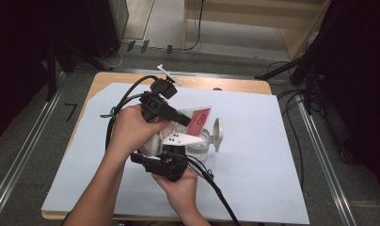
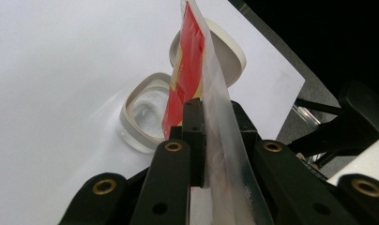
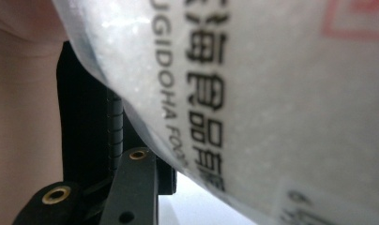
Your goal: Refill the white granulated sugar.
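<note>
Both tongs meet over the middle of the bench in the high view: the left tongs (image 1: 182,118) come in from ten o'clock and pinch the red-and-clear bag (image 1: 197,120), while the right tongs (image 1: 171,155) rise from six o'clock under the same bag. Just past the bag at three o'clock stands a clear jar (image 1: 200,146) with its white hinged lid (image 1: 218,133) flipped open. A white sheet (image 1: 254,155) covers the wooden bench (image 1: 108,79); grey floor, dark stands and cables ring it.

From the left gripper view, the left tongs (image 2: 211,136) are closed tight on the bag's (image 2: 190,61) clear edge, the jar (image 2: 145,112) lying beyond at eleven o'clock with its lid (image 2: 230,56) behind the bag.

From the right gripper view, the bag (image 3: 272,93), printed with dark lettering and full of white grains, blocks most of the sight; one black finger (image 3: 115,136) presses against it, and I cannot tell whether the right tongs are closed.
</note>
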`<state>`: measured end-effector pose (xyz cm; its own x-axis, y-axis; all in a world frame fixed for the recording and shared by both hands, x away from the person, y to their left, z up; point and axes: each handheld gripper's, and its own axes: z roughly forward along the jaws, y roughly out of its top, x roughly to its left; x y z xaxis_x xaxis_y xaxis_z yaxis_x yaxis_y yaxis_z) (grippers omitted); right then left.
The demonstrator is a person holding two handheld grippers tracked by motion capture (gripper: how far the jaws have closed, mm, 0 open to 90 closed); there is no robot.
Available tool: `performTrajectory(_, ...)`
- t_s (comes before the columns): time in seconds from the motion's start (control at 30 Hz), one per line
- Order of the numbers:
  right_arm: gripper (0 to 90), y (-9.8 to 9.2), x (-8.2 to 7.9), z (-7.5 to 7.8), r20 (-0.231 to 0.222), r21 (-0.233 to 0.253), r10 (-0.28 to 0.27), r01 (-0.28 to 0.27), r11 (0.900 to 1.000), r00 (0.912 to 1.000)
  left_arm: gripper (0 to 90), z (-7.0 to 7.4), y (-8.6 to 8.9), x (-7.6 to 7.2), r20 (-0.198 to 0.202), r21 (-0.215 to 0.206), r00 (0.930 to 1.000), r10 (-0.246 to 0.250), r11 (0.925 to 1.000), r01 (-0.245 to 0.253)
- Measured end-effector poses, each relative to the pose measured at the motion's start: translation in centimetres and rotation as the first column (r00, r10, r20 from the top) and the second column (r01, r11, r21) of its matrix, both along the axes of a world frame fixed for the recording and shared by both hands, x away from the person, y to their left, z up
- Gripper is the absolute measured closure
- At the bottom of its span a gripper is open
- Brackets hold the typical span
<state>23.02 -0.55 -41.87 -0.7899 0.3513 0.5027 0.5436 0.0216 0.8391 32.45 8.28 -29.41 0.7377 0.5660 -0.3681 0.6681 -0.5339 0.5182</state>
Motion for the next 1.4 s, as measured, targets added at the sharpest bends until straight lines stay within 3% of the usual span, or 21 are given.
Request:
performTrajectory(0.63,59.6,0.59,0.47,0.26,-0.007,0.002,0.022,-0.022,1.000,0.9997,81.7,0.20,0.61,0.11,0.009,0.000,0.9995,0.030,0.9995,-0.030)
performTrajectory(1.03,63.4,0.60,0.26,0.12,0.027,-0.045,0.009,-0.008,0.999,0.9996,81.5,0.03,0.45,0.11,0.004,0.001,0.9996,0.028,0.9996,-0.028)
performTrajectory(1.27,64.2,0.51,0.23,0.22,0.006,-0.032,-0.001,0.002,0.999,1.0000,80.4,0.12,0.29,0.00,0.003,-0.010,0.9996,0.029,0.9995,-0.029)
performTrajectory(1.4,64.7,0.14,0.31,0.17,-0.019,0.010,-0.005,0.005,1.000,0.9998,77.6,0.20,0.13,-0.08,0.013,-0.012,0.9997,0.019,0.9998,-0.018)
